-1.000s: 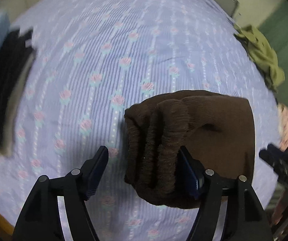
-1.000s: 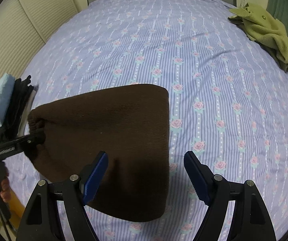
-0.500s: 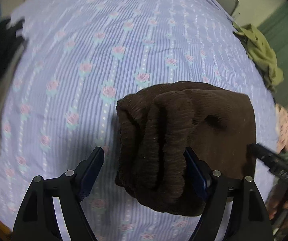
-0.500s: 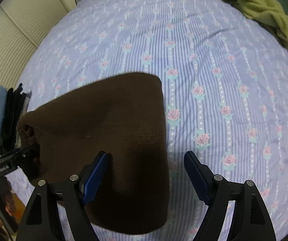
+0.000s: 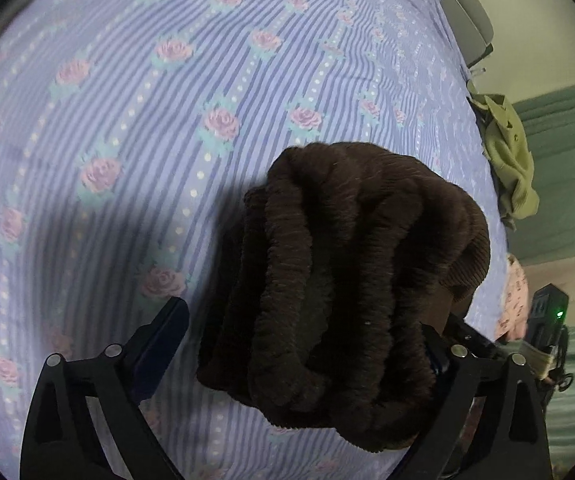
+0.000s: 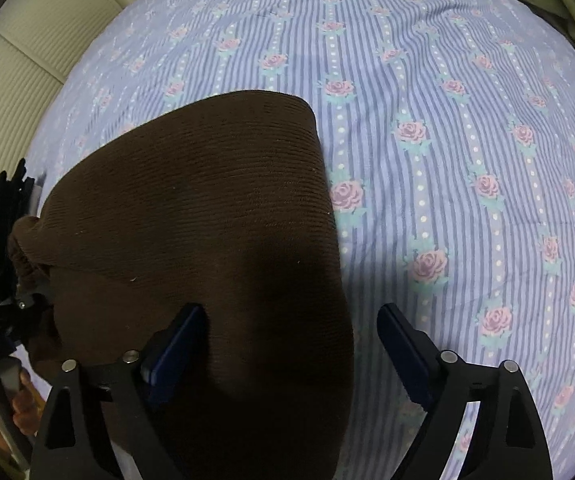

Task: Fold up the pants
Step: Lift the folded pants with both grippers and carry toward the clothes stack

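The folded brown knit pants (image 6: pixel 207 220) lie on the striped rose-print bedsheet (image 6: pixel 447 120). In the left wrist view their bunched ribbed waistband end (image 5: pixel 347 280) fills the space between my left gripper's (image 5: pixel 299 344) fingers and rests against the right finger. The left jaws stand wide apart and do not pinch the cloth. My right gripper (image 6: pixel 291 344) is open and low over the other end of the pants, with its left finger (image 6: pixel 175 348) on the brown cloth and its right finger over the sheet.
An olive green garment (image 5: pixel 507 160) lies at the bed's far right edge. A stack of dark and light blue folded clothes (image 6: pixel 3 204) sits at the left edge. A cream panelled wall (image 6: pixel 27 60) runs along the left.
Both grippers have moved closer and lower to the pants. The waistband end now looms larger between the left fingers. The dark clothes stack has left the left wrist view.
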Demonstrator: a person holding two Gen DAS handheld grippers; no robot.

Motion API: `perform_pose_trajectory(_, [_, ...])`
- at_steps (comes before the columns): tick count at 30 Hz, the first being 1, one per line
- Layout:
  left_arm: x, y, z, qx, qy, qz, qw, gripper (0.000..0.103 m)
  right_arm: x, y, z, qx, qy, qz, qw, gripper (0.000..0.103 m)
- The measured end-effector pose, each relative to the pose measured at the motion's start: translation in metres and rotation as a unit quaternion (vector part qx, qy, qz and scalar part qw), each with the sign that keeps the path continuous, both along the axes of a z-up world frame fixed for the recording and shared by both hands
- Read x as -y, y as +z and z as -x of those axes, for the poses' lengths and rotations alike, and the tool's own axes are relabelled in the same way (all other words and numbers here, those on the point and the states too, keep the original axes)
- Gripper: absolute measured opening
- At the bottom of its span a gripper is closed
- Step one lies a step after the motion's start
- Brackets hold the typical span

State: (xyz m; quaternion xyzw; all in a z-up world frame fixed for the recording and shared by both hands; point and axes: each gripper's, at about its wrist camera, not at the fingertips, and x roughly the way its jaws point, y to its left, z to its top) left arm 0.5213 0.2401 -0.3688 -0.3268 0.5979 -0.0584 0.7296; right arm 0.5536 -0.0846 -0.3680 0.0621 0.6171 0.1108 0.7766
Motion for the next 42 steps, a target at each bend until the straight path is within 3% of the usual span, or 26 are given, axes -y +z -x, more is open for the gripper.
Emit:
perform_pose_trajectory(5, [-0.003, -0.015, 0.008, -0.012, 0.037, 0.058, 0.9976, 0.101, -0.002, -0.009, -0.005, -0.002, 0.005, 0.002, 1.0, 0.094])
perform_pose_trajectory(14, [-0.001, -0.026, 0.004, -0.025, 0.067, 0.071, 0.9949, 0.103, 0.005, -0.034, -0.022, -0.037, -0.015, -0.047, 0.998, 0.1])
perform_pose_trajectory(17, [0.0, -0.023, 0.004, -0.03, 0.066, 0.074, 0.9946, 0.097, 0.003, -0.033, -0.024, -0.043, -0.015, -0.048, 0.998, 0.098])
perform_pose_trajectory(19, [-0.001, -0.016, 0.007, -0.03, 0.06, 0.069, 0.9953, 0.089, 0.0, -0.029, -0.022, -0.043, -0.007, -0.062, 0.997, 0.078])
perform_pose_trajectory(21, [-0.001, -0.004, 0.007, -0.024, 0.048, 0.051, 0.9972, 0.075, -0.003, -0.022, -0.02, -0.043, -0.004, -0.067, 0.997, 0.07])
perform_pose_trajectory(25, [0.005, 0.016, 0.009, -0.021, 0.026, 0.007, 0.9994, 0.06, -0.003, -0.005, -0.012, -0.032, 0.009, -0.077, 0.997, 0.048])
perform_pose_trajectory(27, [0.016, 0.034, 0.01, -0.011, 0.001, -0.039, 0.9992, 0.054, -0.001, 0.011, -0.007, -0.02, 0.016, -0.08, 0.996, 0.041])
perform_pose_trajectory(30, [0.028, 0.056, 0.016, 0.012, -0.014, -0.071, 0.9973, 0.048, 0.001, 0.041, 0.008, 0.011, 0.031, -0.066, 0.997, 0.038])
perform_pose_trajectory(34, [0.036, 0.082, 0.027, 0.036, -0.016, -0.065, 0.9971, 0.047, 0.009, 0.077, 0.029, 0.051, 0.05, -0.055, 0.996, 0.036])
perform_pose_trajectory(42, [0.074, 0.149, 0.067, 0.104, -0.013, -0.092, 0.9902, 0.047, 0.046, 0.133, 0.074, 0.102, 0.058, -0.059, 0.991, 0.035])
